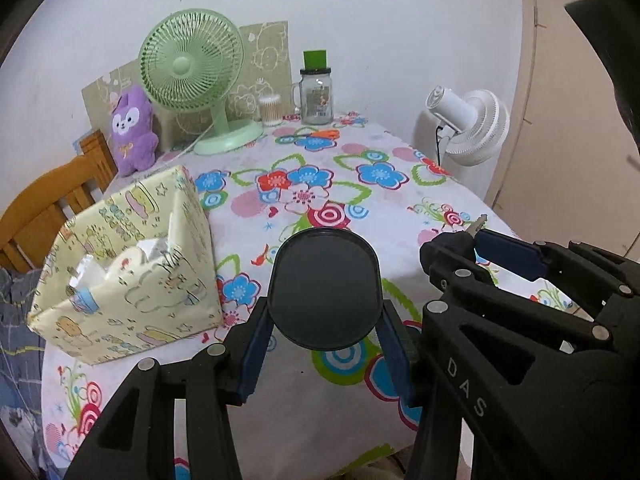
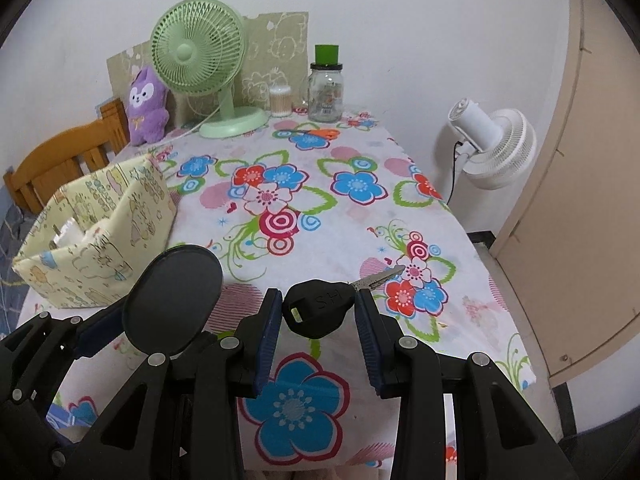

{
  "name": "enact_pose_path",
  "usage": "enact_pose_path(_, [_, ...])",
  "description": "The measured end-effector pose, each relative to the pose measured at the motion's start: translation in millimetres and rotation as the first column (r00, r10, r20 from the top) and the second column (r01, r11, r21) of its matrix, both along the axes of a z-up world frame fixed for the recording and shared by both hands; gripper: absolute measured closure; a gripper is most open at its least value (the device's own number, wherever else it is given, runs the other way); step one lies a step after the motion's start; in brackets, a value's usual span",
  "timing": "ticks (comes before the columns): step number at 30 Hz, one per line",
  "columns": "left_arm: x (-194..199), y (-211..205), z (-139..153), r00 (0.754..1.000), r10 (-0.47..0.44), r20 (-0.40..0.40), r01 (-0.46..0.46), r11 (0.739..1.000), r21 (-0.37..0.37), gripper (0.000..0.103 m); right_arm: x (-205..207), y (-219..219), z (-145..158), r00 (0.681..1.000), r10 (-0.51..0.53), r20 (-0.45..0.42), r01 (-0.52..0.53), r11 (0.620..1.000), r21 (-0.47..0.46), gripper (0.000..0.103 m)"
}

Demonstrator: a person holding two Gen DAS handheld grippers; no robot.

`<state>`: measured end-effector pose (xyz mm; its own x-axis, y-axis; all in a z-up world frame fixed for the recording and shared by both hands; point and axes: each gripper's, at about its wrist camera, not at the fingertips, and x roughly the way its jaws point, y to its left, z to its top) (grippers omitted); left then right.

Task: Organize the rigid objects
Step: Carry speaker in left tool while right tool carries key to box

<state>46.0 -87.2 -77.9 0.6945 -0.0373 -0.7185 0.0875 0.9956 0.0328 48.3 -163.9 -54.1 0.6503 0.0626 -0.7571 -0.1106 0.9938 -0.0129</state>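
A flat black oval dish (image 1: 324, 288) is pinched by its near rim in the left gripper (image 1: 326, 332) and a black-headed metal key (image 2: 320, 308) is clamped in the right gripper (image 2: 316, 316), both held above the flowered tablecloth (image 2: 360, 208) right of the pale yellow fabric box (image 1: 132, 264), so either could slip from its shallow grip or the two crowded grippers could be knocked together.

White plaster wall (image 1: 360, 20) behind, table under a flowered cloth (image 2: 320, 208) pushed against it, wooden chair (image 1: 52, 200) at the left edge, beige door (image 2: 580, 200) on the right, white floor fan (image 2: 496, 144) between table and door, even indoor light
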Motion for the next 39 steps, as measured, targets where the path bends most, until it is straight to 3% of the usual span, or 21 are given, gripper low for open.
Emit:
enact_pose_path(21, [1.0, 27.2, 46.7, 0.997, -0.055, 0.054, 0.055, 0.998, -0.004, 0.049, -1.8, 25.1, 50.9, 0.997, -0.052, 0.054, 0.052, 0.999, -0.007, 0.063])
enact_pose_path(39, [18.0, 80.7, 61.0, 0.997, -0.037, 0.07, 0.038, 0.999, -0.008, 0.049, 19.3, 78.5, 64.8, 0.997, -0.033, 0.067, 0.034, 0.999, -0.006, 0.063])
